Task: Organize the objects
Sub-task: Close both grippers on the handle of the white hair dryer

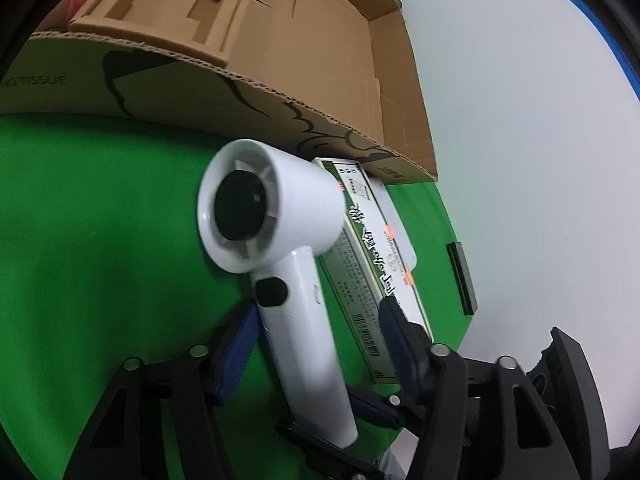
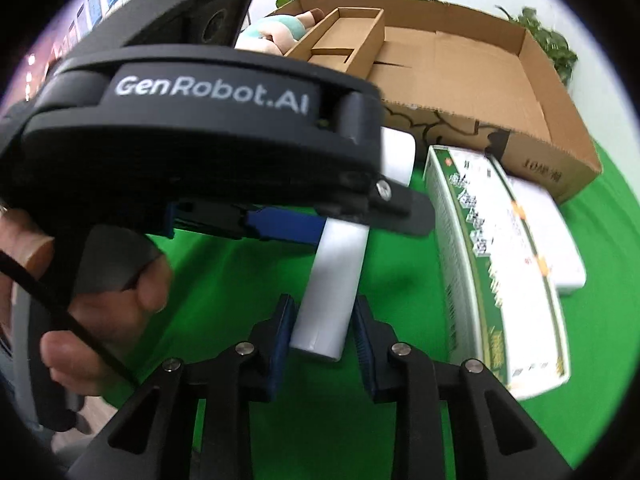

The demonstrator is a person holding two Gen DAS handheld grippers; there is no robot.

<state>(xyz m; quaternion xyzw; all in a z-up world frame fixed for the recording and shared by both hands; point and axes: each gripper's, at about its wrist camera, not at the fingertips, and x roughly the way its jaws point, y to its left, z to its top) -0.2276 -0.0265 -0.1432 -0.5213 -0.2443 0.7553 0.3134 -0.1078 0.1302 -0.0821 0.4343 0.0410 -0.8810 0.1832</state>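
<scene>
Left gripper (image 1: pixel 316 344) straddles the handle of a white hair dryer (image 1: pixel 280 248); its left blue pad (image 1: pixel 236 356) sits against the handle, but the right pad is a bit off it, over the box edge, so not clamped yet. Right gripper (image 2: pixel 324 340) has both blue pads tight on the handle's butt end, gripping it.

Dryer lies flat on the green cloth (image 1: pixel 100 220), just in front of the big cardboard box (image 1: pixel 280 80). Glossy white plastic, short round barrel w/ dark centre ringed by white vanes, black button on the handle. Barrel end points toward the carton, handle runs back to both grippers.

To its right, touching or nearly so, lies a long green-and-white printed box (image 1: pixel 360 272), w/ a flat white box (image 2: pixel 552 232) beyond it.

Left wrist view only: barrel face, the button, a small dark bar (image 1: pixel 462 280) at the cloth's right edge, on the pale table.

Right wrist view only: a hand (image 2: pixel 100 312) wrapped round the left gripper's body, logo on top hiding the dryer's head; carton's inside, holding a narrow cardboard tray (image 2: pixel 340 44) and a soft toy (image 2: pixel 276 28); green leaves behind.
</scene>
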